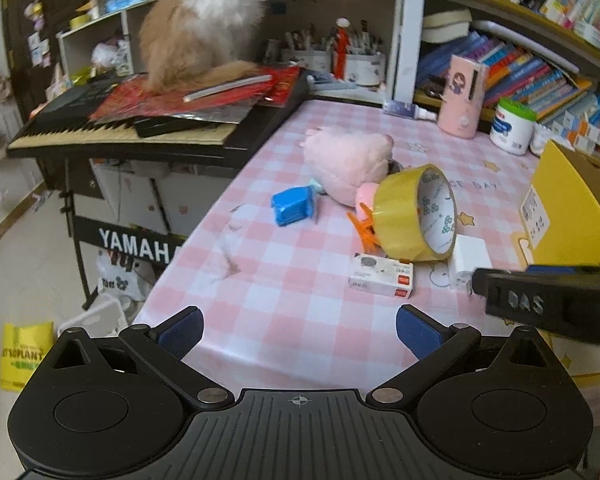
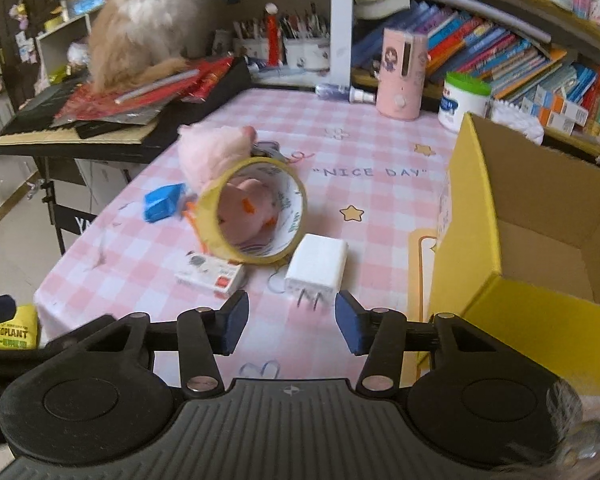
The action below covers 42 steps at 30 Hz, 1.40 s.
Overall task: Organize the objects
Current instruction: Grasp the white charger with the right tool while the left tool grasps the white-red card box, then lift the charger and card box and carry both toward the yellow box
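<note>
**— Which one are you going for, and with which tong?**

I'm lining up my right gripper (image 2: 291, 322) on the white charger (image 2: 318, 268). It's lying flat on the pink checked tablecloth (image 2: 380, 152), prongs pointing back at me, just ahead of my fingertips and a touch right of the gap's centre. Both blue pads (image 2: 236, 322) are standing apart with nothing between them. My left gripper (image 1: 299, 334) is also spread wide and empty, hovering over a bare stretch of the cloth, well short of the clutter.

**— And where is it meant to end up?**

I'm judging the open yellow box (image 2: 476, 208) on my right is the place; it's standing just beside the charger, its mouth facing up.

**— What are you watching for?**

I'm keeping the pads either side of the charger's long flat faces, not the prongs, which would slip. I'm nudging right so it sits centred before I squeeze. The yellow tape roll (image 2: 256, 214) is standing on edge, propped against the pink plush (image 2: 216, 148), and its rim is nearly touching the charger's far corner, so I'm going in low and lifting straight up so as not to set it rolling. The small staple box (image 2: 212, 274) is lying near my left pad; I'm trying not to clip it.
</note>
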Tool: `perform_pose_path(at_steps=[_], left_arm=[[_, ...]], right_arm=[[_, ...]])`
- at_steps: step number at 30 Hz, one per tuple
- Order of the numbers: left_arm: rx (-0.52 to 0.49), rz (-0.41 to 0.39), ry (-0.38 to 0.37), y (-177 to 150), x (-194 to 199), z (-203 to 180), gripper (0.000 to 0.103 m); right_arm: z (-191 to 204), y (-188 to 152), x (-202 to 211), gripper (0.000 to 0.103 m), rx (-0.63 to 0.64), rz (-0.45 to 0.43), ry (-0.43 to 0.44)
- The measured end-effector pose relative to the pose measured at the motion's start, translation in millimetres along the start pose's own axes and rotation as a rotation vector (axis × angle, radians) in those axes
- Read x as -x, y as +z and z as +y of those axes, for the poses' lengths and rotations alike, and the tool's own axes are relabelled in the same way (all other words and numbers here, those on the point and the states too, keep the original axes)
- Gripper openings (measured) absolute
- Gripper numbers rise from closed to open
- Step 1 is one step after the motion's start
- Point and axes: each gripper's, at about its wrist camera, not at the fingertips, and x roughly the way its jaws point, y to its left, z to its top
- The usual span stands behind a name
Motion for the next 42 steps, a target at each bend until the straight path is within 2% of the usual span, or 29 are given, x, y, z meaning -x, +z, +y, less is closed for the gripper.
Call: perform_pose_path(at_steps=[5, 9, 14, 21, 25, 31, 35, 38, 42], left_arm=[[-0.056, 0.033, -0.053, 5.3, -16.2, -14.0, 0.102], [-0.071, 0.053, -0.05, 8.0, -27.1, -19.2, 0.101], [-0.08, 0.085, -0.058, 12.2, -42.8, -22.6, 0.096], [-0.162, 0.109, -0.11, 19.0, -66.4, -39.5, 0.085], [-0.178, 0.126, -0.118, 24.9, -81.9, -44.8, 0.076], [-0.178, 0.144, -0.129, 28.8, -94.6, -51.6, 0.063], [-0.188, 0.141, -0.137, 28.2, -93.2, -51.9, 0.053], [-0.19, 0.138, -0.139, 26.0, -90.4, -48.7, 0.053], [-0.192, 0.133, -0.14, 22.6, -86.7, -44.5, 0.052]], right_arm=[[-8.0, 13.3, -31.1, 0.047, 0.011, 0.05, 0.003], [-11.6, 23.2, -51.7, 0.047, 0.006, 0.094, 0.014], [-13.2, 30.5, -73.3, 0.05, 0.015, 0.145, 0.001], [-22.2, 32.8, -95.2, 0.048, -0.002, 0.223, 0.015], [-25.4, 35.6, -94.8, 0.045, 0.001, 0.225, 0.034], [-27.7, 41.5, -80.5, 0.042, 0.021, 0.166, 0.037], [-27.7, 38.1, -84.1, 0.041, 0.03, 0.19, 0.039], [-24.0, 33.2, -92.1, 0.041, 0.042, 0.222, 0.033], [-18.2, 30.5, -96.1, 0.043, 0.077, 0.205, 0.016]])
